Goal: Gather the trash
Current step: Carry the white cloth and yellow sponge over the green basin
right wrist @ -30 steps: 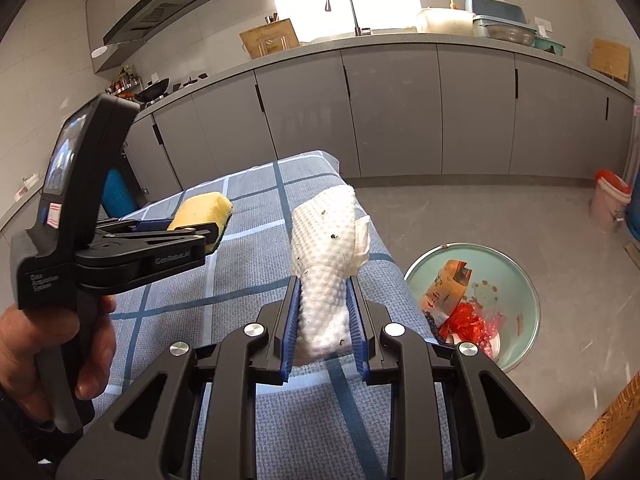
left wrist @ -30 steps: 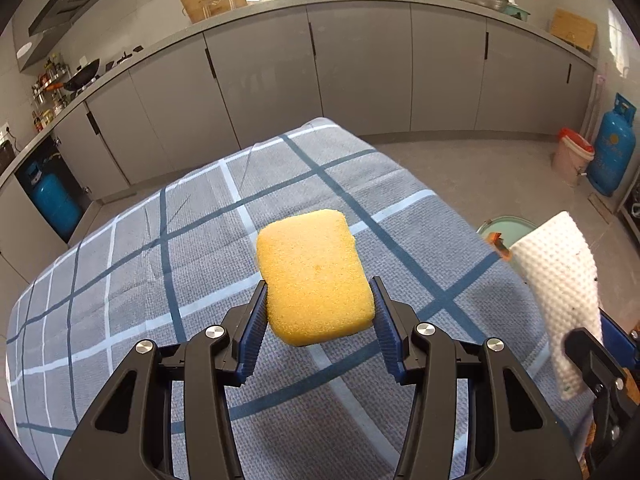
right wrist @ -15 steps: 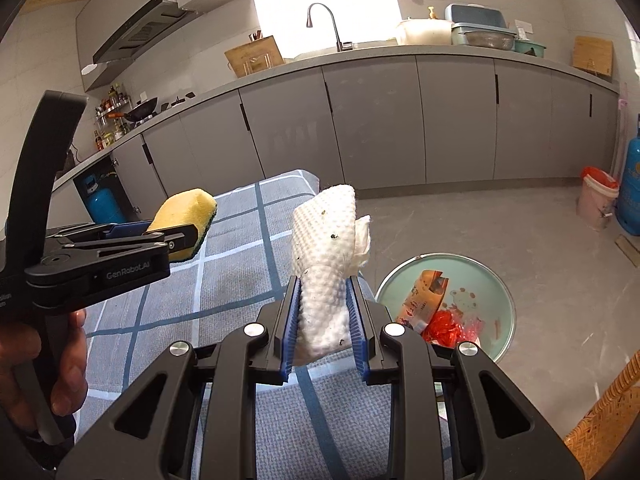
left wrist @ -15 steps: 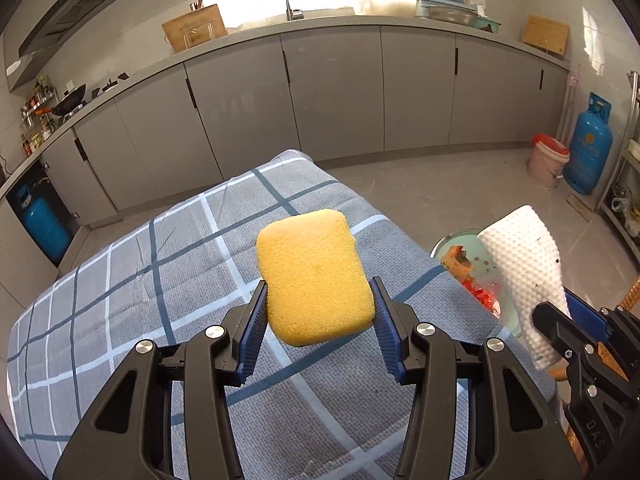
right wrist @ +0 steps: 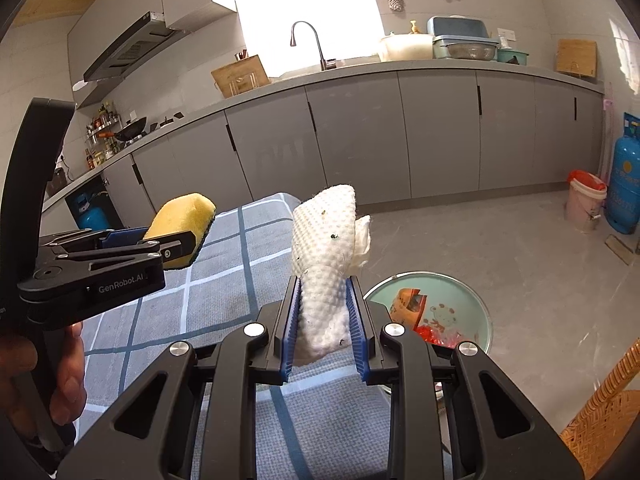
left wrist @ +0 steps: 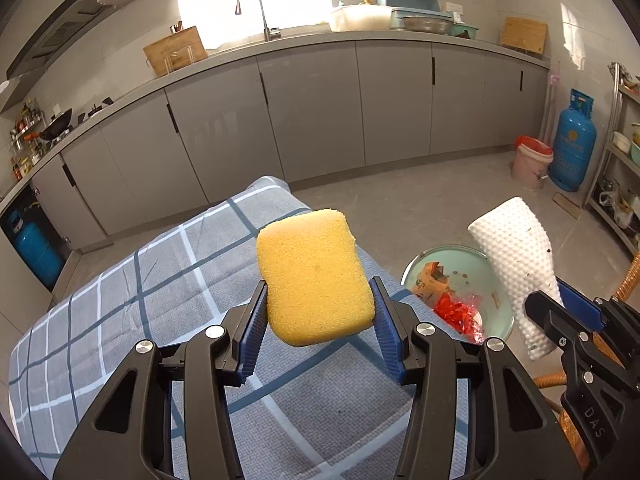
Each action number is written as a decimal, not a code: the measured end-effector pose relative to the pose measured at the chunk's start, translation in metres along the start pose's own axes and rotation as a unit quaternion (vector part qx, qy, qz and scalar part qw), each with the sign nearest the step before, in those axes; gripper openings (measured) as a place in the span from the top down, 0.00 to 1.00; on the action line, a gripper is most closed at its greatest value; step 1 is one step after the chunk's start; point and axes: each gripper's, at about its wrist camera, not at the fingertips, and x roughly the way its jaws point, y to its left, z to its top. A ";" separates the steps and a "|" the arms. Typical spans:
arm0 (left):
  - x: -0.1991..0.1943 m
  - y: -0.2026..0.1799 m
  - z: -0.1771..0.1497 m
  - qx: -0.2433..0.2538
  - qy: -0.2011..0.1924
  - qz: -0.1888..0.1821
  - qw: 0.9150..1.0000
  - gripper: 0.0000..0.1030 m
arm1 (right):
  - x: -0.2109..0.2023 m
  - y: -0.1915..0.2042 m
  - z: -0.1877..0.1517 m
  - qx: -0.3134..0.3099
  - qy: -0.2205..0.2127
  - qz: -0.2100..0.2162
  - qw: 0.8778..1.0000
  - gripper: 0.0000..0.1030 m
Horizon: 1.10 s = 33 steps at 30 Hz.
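My left gripper [left wrist: 318,320] is shut on a yellow sponge [left wrist: 314,276] and holds it above the right edge of the checked table [left wrist: 160,280]. My right gripper [right wrist: 324,320] is shut on a folded white dimpled paper towel [right wrist: 324,248] with dark specks, held above the table's right edge. The towel also shows at the right of the left wrist view [left wrist: 516,264], and the sponge at the left of the right wrist view [right wrist: 180,220]. A pale green basin [right wrist: 472,300] stands on the floor right of the table, holding red wrappers [left wrist: 456,312] and an orange packet [right wrist: 408,304].
Grey kitchen cabinets [left wrist: 312,108] with a sink run along the back. A blue gas cylinder [left wrist: 572,140] and a pink bucket [left wrist: 532,164] stand at the far right. A wicker chair [right wrist: 600,412] is at the near right. A shelf rack [left wrist: 624,160] lines the right wall.
Both grippers have moved right and up with their loads, toward the table's right edge. The basin on the floor has come into fuller view. Both stay shut.
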 end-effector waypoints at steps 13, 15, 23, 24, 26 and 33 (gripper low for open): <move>0.008 -0.031 0.010 0.027 -0.006 -0.017 0.999 0.52 | -0.005 -0.018 0.004 0.015 -0.010 -0.023 1.000 0.76; 0.010 -0.036 0.012 0.031 -0.007 -0.021 0.999 0.52 | -0.005 -0.022 0.006 0.016 -0.010 -0.026 0.999 0.76; 0.018 -0.051 0.018 0.045 -0.010 -0.031 0.998 0.52 | -0.005 -0.035 0.010 0.023 -0.013 -0.040 0.999 0.76; 0.019 -0.053 0.018 0.046 -0.009 -0.033 0.998 0.52 | -0.005 -0.036 0.010 0.024 -0.013 -0.041 0.999 0.76; 0.022 -0.055 0.019 0.049 -0.009 -0.036 0.998 0.52 | -0.005 -0.037 0.008 0.025 -0.013 -0.044 0.999 0.76; 0.032 -0.065 0.022 0.056 -0.007 -0.042 0.998 0.52 | -0.002 -0.046 0.011 0.029 -0.013 -0.054 0.998 0.76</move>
